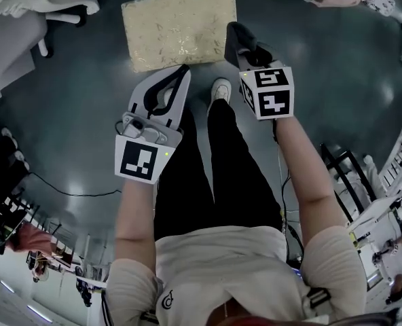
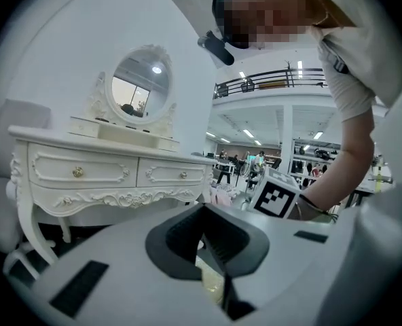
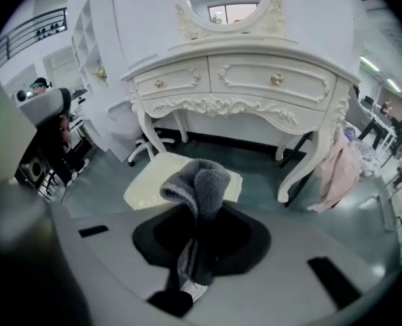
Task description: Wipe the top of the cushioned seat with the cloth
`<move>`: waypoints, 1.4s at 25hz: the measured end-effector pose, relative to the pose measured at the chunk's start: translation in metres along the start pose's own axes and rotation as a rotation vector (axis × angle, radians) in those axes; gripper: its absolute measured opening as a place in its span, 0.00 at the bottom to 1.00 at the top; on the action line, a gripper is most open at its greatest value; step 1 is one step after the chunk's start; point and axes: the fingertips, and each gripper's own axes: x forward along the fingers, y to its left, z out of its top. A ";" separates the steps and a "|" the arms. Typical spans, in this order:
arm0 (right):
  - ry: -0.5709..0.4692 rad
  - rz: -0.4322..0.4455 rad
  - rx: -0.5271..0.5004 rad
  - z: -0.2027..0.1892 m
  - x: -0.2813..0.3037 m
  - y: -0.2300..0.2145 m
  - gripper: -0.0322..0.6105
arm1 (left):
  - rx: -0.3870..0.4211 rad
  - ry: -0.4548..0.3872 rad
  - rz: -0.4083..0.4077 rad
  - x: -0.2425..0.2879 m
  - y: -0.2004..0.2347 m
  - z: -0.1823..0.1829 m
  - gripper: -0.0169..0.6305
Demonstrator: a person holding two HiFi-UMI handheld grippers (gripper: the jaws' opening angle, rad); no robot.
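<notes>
The cushioned seat, pale yellow and patterned, stands on the dark floor ahead of my feet. It also shows in the right gripper view as a cushion below the jaws. My right gripper is shut on a grey fluffy cloth, which bulges out past the jaws; it hovers at the seat's right edge. My left gripper hangs just short of the seat's near edge, its jaws together with nothing in them. Through its jaws a sliver of the yellow seat shows.
A white ornate dressing table with an oval mirror stands behind the seat. A pink garment hangs by its right leg. A white chair base lies at the far left. My legs and a white shoe are between the grippers.
</notes>
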 end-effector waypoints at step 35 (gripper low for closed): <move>-0.726 -0.133 -0.140 0.304 -0.370 0.088 0.17 | 0.309 -0.297 0.246 -0.156 0.043 0.370 0.05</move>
